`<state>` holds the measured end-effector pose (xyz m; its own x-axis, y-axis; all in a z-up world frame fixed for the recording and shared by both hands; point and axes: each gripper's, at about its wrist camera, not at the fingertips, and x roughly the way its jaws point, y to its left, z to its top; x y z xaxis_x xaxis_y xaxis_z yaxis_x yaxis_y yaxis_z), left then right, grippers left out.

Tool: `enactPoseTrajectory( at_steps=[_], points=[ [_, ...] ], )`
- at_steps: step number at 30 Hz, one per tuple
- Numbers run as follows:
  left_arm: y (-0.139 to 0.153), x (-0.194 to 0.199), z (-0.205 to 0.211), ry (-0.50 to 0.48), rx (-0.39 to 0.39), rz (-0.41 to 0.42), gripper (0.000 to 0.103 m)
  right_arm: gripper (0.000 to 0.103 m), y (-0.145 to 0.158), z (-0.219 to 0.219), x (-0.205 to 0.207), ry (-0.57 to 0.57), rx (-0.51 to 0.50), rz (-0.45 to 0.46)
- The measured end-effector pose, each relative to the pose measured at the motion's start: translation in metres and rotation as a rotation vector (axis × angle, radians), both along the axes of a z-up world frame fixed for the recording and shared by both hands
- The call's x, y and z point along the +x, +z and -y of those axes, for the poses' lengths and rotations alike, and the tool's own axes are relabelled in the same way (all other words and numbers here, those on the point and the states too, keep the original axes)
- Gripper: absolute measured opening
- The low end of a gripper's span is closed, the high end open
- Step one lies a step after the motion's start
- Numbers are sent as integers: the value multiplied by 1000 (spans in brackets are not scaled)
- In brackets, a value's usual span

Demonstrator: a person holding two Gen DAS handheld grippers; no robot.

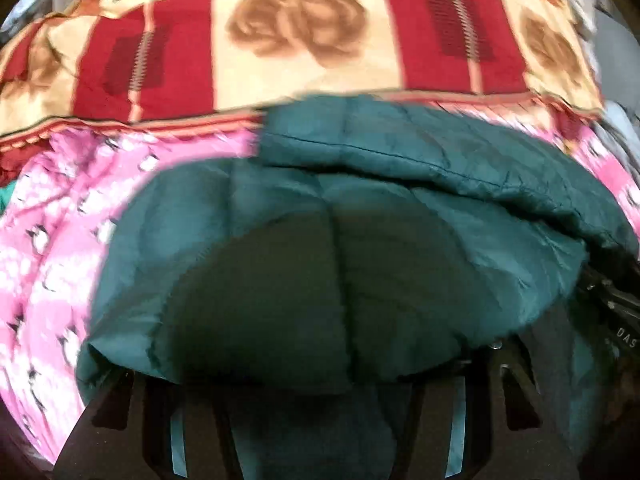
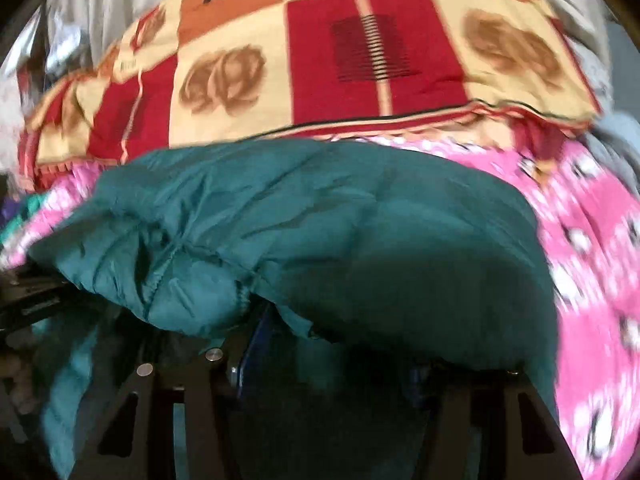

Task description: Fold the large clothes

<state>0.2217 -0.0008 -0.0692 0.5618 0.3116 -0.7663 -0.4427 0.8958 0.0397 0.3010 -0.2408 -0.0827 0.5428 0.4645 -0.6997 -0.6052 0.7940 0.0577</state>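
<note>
One green jacket (image 1: 360,208), two blankets (image 1: 280,40).

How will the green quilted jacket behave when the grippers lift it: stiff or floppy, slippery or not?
The green quilted jacket probably flops: it already drapes over the gripper fingers in both views. Its puffy stitched panels suggest it is light for its bulk. The smooth, slightly shiny shell may slide on the pink blanket.

A dark teal quilted puffer jacket (image 1: 340,240) lies bunched in thick folds, one layer doubled over.

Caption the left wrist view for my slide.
Teal quilted jacket draped over the left tongs, above pink penguin-print bedding and a red-and-cream blanket.
</note>
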Motion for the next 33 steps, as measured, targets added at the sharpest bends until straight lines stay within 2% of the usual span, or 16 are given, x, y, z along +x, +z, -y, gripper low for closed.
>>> enactPoseTrajectory(
  at_steps=[2, 3, 5, 7, 9, 11, 13, 15, 18, 21, 22, 24, 26, 28, 31, 33],
  points=[
    [12, -6, -39, 126, -46, 53, 41, 45, 17, 6, 22, -15, 26, 56],
    [21, -19, -75, 244, -83, 86, 41, 42, 22, 22, 38, -60, 57, 76],
    [25, -40, -122, 388, -132, 113, 36, 42, 31, 75, 87, -225, 105, 66],
    [21, -68, -163, 531, -158, 94, 36, 42, 23, 136, 125, -414, 132, -34],
    [16, -100, -183, 648, -168, 94, 36, 43, 12, 183, 138, -506, 194, -158],
    [1, -135, -196, 761, -255, 104, 37, 44, 3, 214, 132, -543, 289, -242],
    [-14, -156, -197, 798, -330, 95, 37, 44, -4, 225, 122, -520, 331, -312],
    [-19, -165, -182, 766, -332, 76, 37, 44, -3, 222, 107, -459, 333, -335],
    [-9, -170, -150, 656, -312, 77, 37, 44, 10, 203, 87, -339, 350, -338],
    [1, -161, -123, 514, -303, 71, 37, 47, 34, 163, 68, -127, 342, -321],
    [3, -156, -112, 457, -282, 50, 39, 48, 38, 152, 60, -73, 330, -320],
    [1, -149, -94, 358, -264, 11, 52, 49, 38, 130, 45, 19, 227, -295],
    [1, -142, -81, 281, -237, -9, 56, 49, 31, 115, 42, 65, 171, -283],
    [9, -129, -70, 255, -169, 1, 56, 49, 36, 102, 45, 79, 154, -229],
    [20, -105, -64, 162, -185, 64, 56, 55, 42, 75, 62, 69, 183, -193],
    [21, -80, -57, 93, -176, 55, 56, 58, 34, 47, 75, 79, 109, -203]
  ],
)
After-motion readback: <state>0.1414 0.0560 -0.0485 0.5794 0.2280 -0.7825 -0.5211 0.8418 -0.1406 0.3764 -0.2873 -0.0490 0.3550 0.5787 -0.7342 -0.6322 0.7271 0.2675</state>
